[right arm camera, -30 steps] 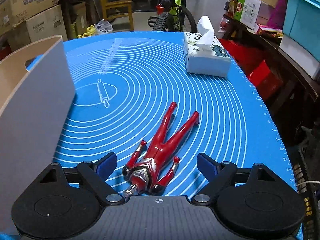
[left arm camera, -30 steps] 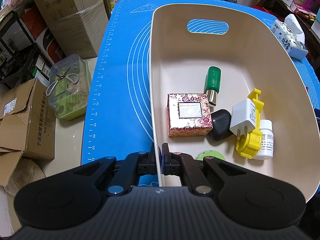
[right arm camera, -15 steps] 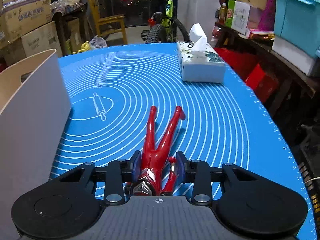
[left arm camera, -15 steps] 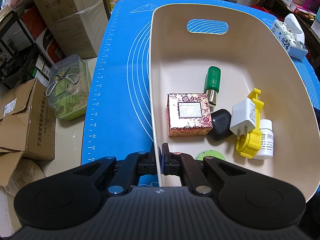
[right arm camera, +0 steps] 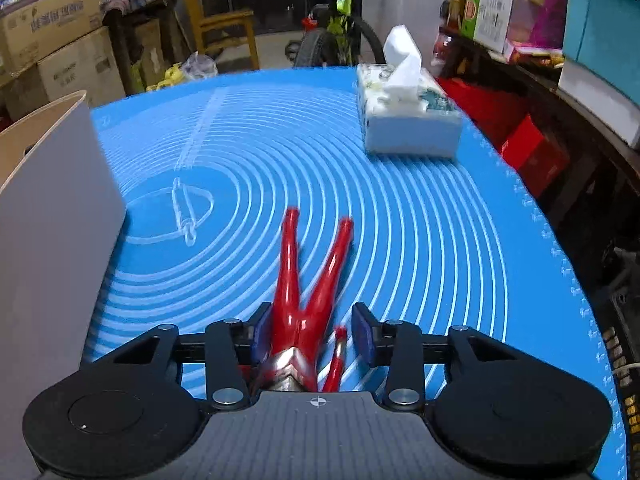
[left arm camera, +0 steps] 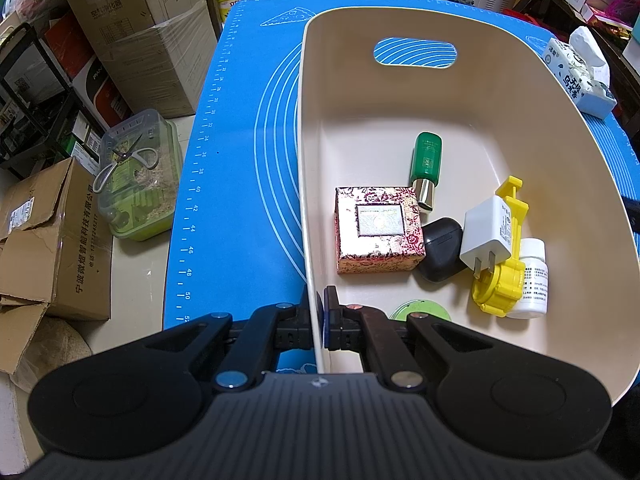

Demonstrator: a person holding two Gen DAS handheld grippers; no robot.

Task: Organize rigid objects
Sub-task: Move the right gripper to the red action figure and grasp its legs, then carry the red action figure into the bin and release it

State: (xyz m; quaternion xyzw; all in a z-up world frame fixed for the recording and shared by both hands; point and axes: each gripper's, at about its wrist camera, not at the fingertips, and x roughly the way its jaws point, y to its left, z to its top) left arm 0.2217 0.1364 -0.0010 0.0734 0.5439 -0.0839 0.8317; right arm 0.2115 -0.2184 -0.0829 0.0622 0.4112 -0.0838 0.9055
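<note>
Left wrist view: one cream bin (left arm camera: 400, 92) holds seven things, among them one patterned box (left arm camera: 378, 230) and one green bottle (left arm camera: 427, 160). The left gripper (left arm camera: 319, 320) pinches its near-left rim. The right gripper (right arm camera: 311, 334), jaws opening, straddles one red figure (right arm camera: 304, 280) lying mid-mat (right arm camera: 420, 240).

Plastics, mostly, in front of you.
Your red figure (right arm camera: 298, 300) looks glossy plastic; basin (left arm camera: 400, 120) smooth matt; mat (right arm camera: 400, 220) matt.
</note>
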